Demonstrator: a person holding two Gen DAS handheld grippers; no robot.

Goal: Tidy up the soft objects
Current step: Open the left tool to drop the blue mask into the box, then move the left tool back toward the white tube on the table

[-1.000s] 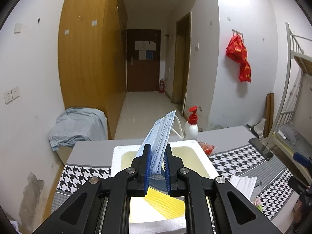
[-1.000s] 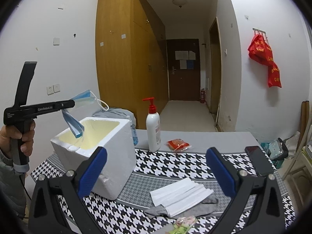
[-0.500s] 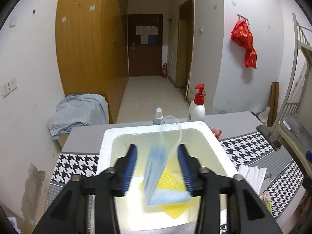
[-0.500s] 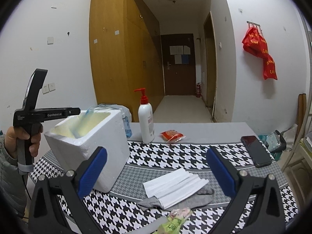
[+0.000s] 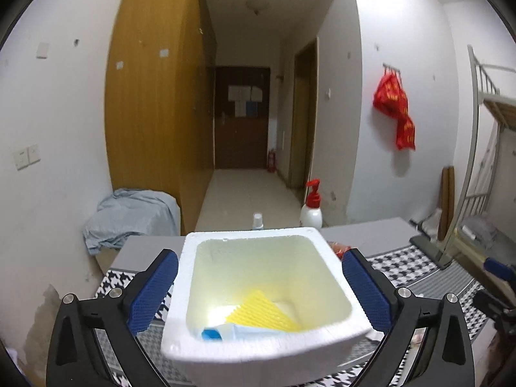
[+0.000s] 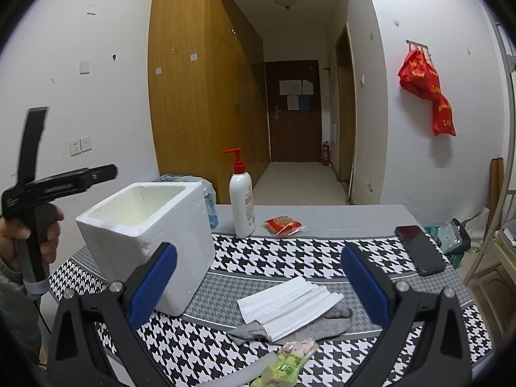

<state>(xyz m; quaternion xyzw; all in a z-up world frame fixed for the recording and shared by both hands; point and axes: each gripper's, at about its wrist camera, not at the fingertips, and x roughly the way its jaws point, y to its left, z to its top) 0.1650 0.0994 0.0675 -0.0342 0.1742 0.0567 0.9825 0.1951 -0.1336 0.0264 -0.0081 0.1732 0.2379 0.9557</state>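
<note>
A white foam box (image 5: pixel 329 332) stands on the houndstooth table; it also shows in the right wrist view (image 6: pixel 180 245). Inside lie a blue face mask (image 5: pixel 225 333) and a yellow ribbed cloth (image 5: pixel 261 314). My left gripper (image 5: pixel 259 293) is open and empty, above the box's near side. My right gripper (image 6: pixel 258 283) is open and empty above the table. A white mask (image 6: pixel 290 303) lies on a grey sock (image 6: pixel 325 322) in front of it.
A pump bottle (image 6: pixel 242 203), a small blue-liquid bottle (image 6: pixel 209 209), a red packet (image 6: pixel 283 225) and a black phone (image 6: pixel 419 250) sit further back. A green snack wrapper (image 6: pixel 287 364) lies at the table's near edge. A bunk ladder stands at right.
My left gripper opened and dropped the blue mask into the foam box, then pulled back and up. The right gripper stayed open and shifted slightly.
</note>
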